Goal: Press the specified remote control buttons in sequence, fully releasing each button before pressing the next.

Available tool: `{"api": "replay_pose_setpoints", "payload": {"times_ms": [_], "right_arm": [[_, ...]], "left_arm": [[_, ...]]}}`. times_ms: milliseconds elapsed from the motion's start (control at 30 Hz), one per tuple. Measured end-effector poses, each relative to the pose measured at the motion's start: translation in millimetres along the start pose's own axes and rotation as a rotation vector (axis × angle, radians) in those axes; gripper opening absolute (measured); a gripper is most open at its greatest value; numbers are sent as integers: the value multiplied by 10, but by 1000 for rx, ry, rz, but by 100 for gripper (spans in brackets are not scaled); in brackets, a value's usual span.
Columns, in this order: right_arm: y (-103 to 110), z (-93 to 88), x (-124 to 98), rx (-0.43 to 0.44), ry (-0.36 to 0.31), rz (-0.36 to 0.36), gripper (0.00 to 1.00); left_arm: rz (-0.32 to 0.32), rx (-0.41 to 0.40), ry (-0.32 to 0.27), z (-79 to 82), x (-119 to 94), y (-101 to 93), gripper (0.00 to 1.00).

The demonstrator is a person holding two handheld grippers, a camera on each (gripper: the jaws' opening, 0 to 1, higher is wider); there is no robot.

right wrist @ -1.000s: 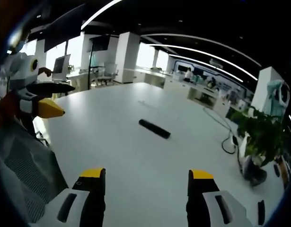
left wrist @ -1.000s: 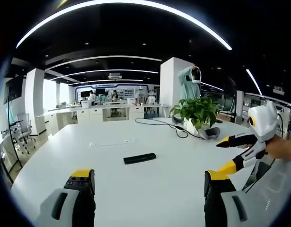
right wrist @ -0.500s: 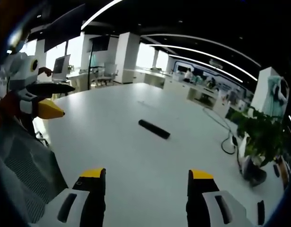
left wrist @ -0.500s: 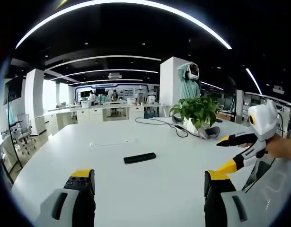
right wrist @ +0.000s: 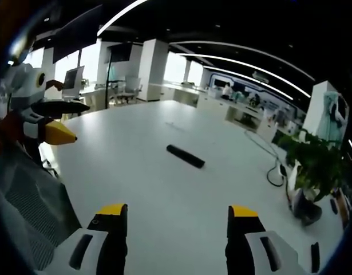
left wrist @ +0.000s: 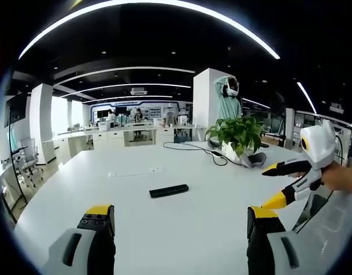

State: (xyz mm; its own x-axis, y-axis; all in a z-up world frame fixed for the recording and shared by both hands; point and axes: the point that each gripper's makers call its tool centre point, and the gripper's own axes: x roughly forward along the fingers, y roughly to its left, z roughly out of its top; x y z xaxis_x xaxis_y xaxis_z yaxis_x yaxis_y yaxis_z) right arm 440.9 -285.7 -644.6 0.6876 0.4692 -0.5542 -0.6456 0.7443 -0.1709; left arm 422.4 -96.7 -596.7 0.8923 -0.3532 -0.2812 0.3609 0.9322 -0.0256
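A black remote control (left wrist: 169,191) lies flat near the middle of a large white table (left wrist: 135,223); in the right gripper view the remote control (right wrist: 185,156) sits ahead, well beyond the jaws. My left gripper (left wrist: 180,220) stands open above the table's near edge, nothing between its yellow-tipped jaws. My right gripper (right wrist: 178,220) is open too, also empty. From the right, the right gripper (left wrist: 279,183) enters the left gripper view, held by a hand. The left gripper (right wrist: 64,119) shows at the left of the right gripper view.
A potted green plant (left wrist: 237,136) with a dark cable (left wrist: 193,149) stands at the table's far right. A flat white strip (left wrist: 135,172) lies beyond the remote. A mesh chair back (right wrist: 27,206) is close at the left. A person (left wrist: 228,97) stands behind the plant.
Both grippers hold almost still. The person behind the plant has shifted their arms and head slightly.
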Motion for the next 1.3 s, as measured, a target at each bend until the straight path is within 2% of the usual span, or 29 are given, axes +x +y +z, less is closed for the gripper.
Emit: {"api": "replay_pose_setpoints", "payload": {"times_ms": [467,567,867,933,1067,1300], "right_arm": [[1,5,1,0,-4,1,70],[-23,59,-17,25,-27,2,70],[-78,120,21,58,-34,17,71],[-111,175,12,62,-43,19,71],[-207,357,25,45,-83,17,71],[-360,691,163,10,-154,36,70]], "left_arm": [[-1,0,-4,4,-7,-1,100],[-7,10,-1,14,6,-6,100],[-21,16,21,14,77,-4,100],[-28,27,33,34,87,1,100],[-41,53,22,176,156,33,100],[-37,136,-8,443,427,216,100]]}}
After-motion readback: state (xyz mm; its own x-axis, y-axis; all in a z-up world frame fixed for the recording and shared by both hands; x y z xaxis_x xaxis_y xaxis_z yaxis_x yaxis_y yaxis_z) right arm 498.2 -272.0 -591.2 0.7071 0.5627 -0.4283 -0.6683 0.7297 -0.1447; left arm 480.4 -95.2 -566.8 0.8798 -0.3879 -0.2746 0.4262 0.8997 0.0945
